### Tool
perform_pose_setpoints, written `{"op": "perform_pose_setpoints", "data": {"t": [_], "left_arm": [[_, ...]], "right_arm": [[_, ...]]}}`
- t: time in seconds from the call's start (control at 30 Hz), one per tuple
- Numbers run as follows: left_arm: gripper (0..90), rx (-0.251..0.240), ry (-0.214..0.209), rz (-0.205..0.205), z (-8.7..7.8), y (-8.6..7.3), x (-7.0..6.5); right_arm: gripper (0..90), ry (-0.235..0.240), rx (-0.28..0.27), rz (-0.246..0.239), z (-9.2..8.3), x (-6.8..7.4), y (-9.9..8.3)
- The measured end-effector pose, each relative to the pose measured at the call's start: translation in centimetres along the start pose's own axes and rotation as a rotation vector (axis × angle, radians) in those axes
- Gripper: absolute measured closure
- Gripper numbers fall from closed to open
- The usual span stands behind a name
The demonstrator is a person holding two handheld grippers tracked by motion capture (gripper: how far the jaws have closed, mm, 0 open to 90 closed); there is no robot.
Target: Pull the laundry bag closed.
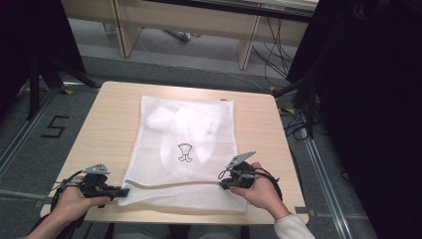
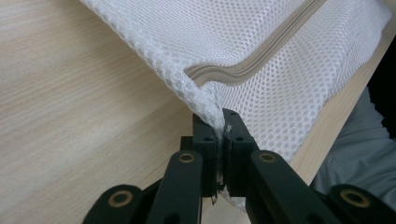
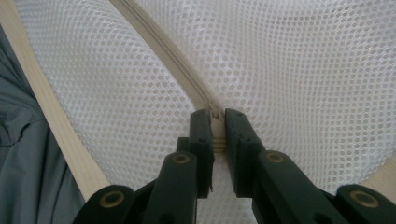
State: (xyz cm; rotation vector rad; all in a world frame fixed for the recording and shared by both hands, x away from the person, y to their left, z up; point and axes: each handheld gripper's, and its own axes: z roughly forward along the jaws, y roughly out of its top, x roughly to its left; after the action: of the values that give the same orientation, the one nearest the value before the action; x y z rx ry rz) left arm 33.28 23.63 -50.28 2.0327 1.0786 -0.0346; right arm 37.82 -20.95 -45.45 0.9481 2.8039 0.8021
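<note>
White mesh laundry bag [image 1: 186, 144] flat on a light wooden table [image 1: 109, 129], gripped at both ends of its near edge.

Stretched from the table's middle to its near edge, with a pale garment inside and a small black printed emblem [image 1: 185, 152] on top; beige zipper [image 2: 261, 58] along the near end. Left gripper [image 1: 119, 191] at the near left corner, jaws closed tight, a pinch of mesh between the pads. Right gripper [image 1: 222, 175] at the near right side, jaws closed on the zipper's end [image 3: 215, 122], pull tab not discernible. Grey trousers [image 2: 359, 154] beyond the table's edge.
</note>
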Motion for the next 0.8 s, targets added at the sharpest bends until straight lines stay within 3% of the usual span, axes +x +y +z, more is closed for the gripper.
{"op": "perform_pose_setpoints", "data": {"t": [0.23,0.27,0.33,0.43,0.6,0.67,0.73,0.77,0.8], "left_arm": [[85.4,-0.001,0.000,0.000,0.0,0.0,0.0],[85.4,-0.002,0.001,-0.001,0.0,0.0,0.0],[85.4,-0.009,0.011,-0.003,0.1,0.0,-0.1],[85.4,-0.003,0.001,-0.001,0.0,0.0,0.0],[85.4,-0.002,0.003,-0.001,0.0,0.0,0.0],[85.5,0.001,0.010,0.000,0.0,0.0,0.0],[85.6,-0.006,0.017,-0.005,0.0,-0.1,0.1],[85.6,-0.023,0.019,-0.008,0.1,-0.1,0.1],[85.5,-0.010,0.015,-0.005,0.0,-0.1,0.1]], "right_arm": [[82.6,-0.003,0.009,0.014,-0.5,-0.4,-0.5],[82.6,-0.002,0.007,-0.001,-0.5,-0.6,-0.5],[82.6,-0.009,0.018,0.020,-0.6,-0.6,-0.7],[82.6,0.000,0.013,-0.011,-0.6,-1.0,-0.9],[82.6,-0.007,0.015,-0.003,-0.8,-0.9,-1.0],[82.6,-0.024,0.039,-0.017,-0.9,-1.0,-1.1],[82.6,-0.053,0.068,-0.012,-1.0,-1.2,-1.3],[82.6,-0.043,0.063,0.013,-1.0,-1.4,-1.6],[82.6,-0.042,0.056,0.011,-1.1,-1.6,-1.8]]}}
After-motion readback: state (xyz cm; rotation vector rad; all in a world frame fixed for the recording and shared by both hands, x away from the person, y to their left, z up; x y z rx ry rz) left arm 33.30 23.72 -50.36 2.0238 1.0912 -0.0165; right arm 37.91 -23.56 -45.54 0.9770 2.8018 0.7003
